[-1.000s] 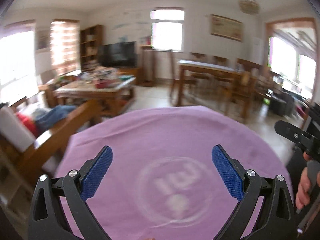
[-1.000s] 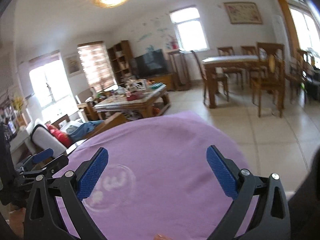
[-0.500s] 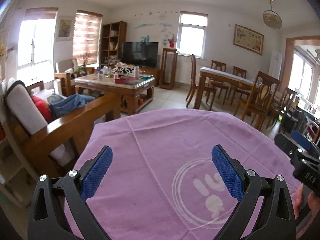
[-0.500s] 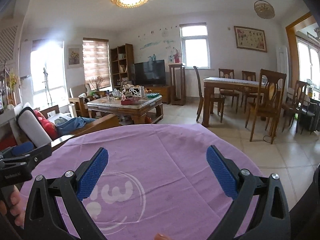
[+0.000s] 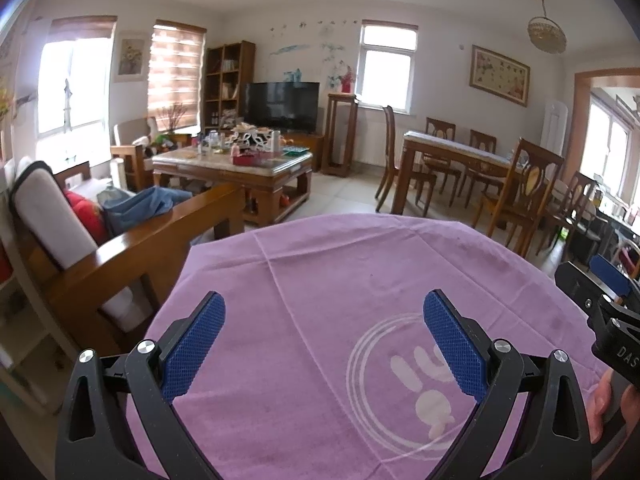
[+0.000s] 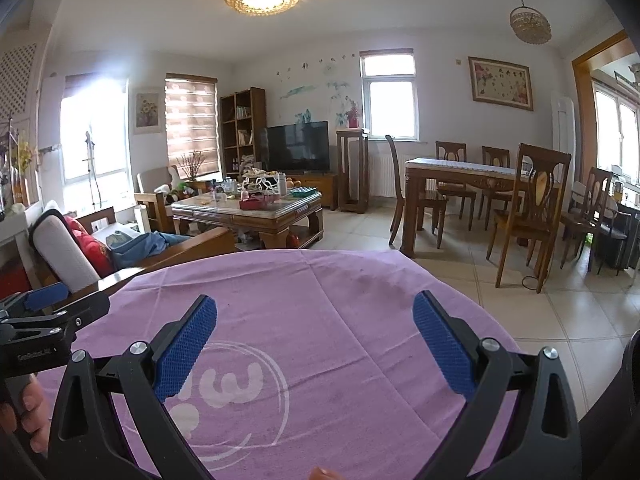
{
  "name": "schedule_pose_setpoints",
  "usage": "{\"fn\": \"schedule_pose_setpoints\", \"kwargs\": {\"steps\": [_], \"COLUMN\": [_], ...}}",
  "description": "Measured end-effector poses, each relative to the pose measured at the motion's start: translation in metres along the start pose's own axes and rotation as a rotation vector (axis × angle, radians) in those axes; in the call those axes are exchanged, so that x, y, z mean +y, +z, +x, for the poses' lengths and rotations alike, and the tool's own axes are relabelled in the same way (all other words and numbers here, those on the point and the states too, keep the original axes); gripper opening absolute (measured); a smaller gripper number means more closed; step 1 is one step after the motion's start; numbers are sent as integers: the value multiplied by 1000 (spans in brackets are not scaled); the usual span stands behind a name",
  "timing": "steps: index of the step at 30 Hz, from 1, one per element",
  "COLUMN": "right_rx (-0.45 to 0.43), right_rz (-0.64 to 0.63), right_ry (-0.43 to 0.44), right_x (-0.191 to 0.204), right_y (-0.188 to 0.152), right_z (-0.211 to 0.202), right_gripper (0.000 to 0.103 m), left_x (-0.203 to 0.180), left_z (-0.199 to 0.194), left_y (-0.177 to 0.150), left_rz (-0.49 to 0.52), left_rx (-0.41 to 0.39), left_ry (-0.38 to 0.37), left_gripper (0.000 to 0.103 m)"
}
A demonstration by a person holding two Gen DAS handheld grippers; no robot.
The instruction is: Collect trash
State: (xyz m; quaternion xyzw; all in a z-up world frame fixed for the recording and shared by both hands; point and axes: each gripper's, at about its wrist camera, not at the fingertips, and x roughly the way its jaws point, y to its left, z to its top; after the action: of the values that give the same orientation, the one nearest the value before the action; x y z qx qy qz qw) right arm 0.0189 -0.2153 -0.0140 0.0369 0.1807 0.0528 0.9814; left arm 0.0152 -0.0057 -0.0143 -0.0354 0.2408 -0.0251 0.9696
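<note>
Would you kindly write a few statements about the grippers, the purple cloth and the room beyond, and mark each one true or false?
1. The left gripper is open and holds nothing. True.
2. The right gripper is shut on a piece of trash. False: it is open and empty.
3. A white circular logo is printed on the purple cloth. True.
4. The coffee table is bare. False: many small items clutter its top.
5. The television shows a bright picture. False: its screen is dark.
</note>
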Motion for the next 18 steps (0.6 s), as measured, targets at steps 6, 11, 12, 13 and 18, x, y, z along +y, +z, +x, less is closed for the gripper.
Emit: {"fn": "schedule_pose_setpoints", "kwargs": {"steps": [6,11,12,13,18], "right_rx": [-3,-3,-3,-3,-5], "right_rz": [-1,0,0,2,0], "right_ry": [0,1,1,1,0], "right_x": [0,-1,-1,-1,-1], "right_y": [0,0,0,1,2], "right_z": [0,0,0,-1,-1], "right_gripper": [98,98,98,98,98], "left_x": [-2,-3,-2,0,0], "left_z": [1,1,1,2,0], "left_y": [-1,-1,-1,-2,-2], "left_rz": [-1,-1,-2,-3,0], "left_rx": [4,-1,-2,-4,-12], "left_ry": [3,6,7,5,21], "left_gripper": [98,98,98,98,98]}}
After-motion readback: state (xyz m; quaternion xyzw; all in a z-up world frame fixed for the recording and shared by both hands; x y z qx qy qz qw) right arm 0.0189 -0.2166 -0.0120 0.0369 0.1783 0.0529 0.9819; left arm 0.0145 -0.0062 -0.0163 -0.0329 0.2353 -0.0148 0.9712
